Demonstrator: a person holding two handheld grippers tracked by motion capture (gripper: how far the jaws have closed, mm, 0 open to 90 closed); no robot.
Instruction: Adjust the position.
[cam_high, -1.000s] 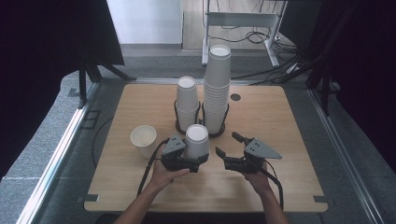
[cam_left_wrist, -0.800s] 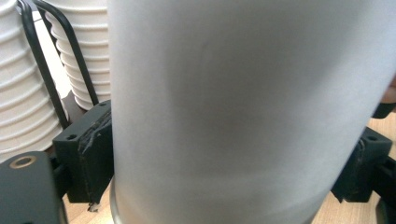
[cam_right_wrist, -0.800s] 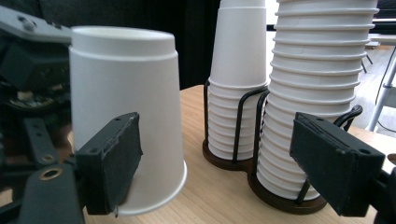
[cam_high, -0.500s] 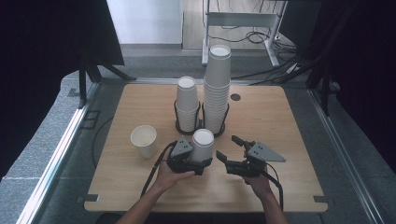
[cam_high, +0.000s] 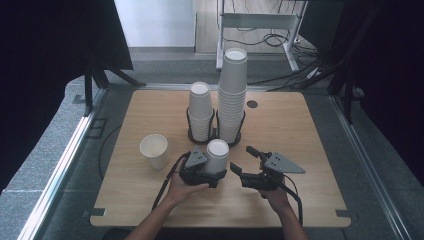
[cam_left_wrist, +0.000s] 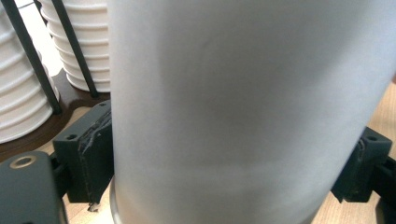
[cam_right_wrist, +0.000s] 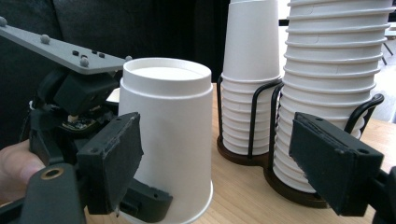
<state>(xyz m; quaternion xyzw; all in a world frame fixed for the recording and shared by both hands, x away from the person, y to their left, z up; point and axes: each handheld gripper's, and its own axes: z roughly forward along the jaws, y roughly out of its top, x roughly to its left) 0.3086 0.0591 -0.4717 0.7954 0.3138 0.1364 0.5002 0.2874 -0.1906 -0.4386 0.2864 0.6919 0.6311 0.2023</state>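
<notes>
My left gripper (cam_high: 212, 172) fingers clamp an upside-down paper cup (cam_high: 217, 156) standing on the counter (cam_high: 310, 135), just before the cup stacks (cam_high: 232, 95). Right gripper (cam_high: 246, 166) fingers apart, empty.

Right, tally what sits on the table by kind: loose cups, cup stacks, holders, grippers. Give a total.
Loose white paper cups: 2, an upside-down cup in the left gripper, an upright cup standing apart
Stacks of white paper cups: 2, short stack, tall stack
Black wire holder: 1
Black two-jaw grippers: 2, including the right gripper
Total: 7
</notes>
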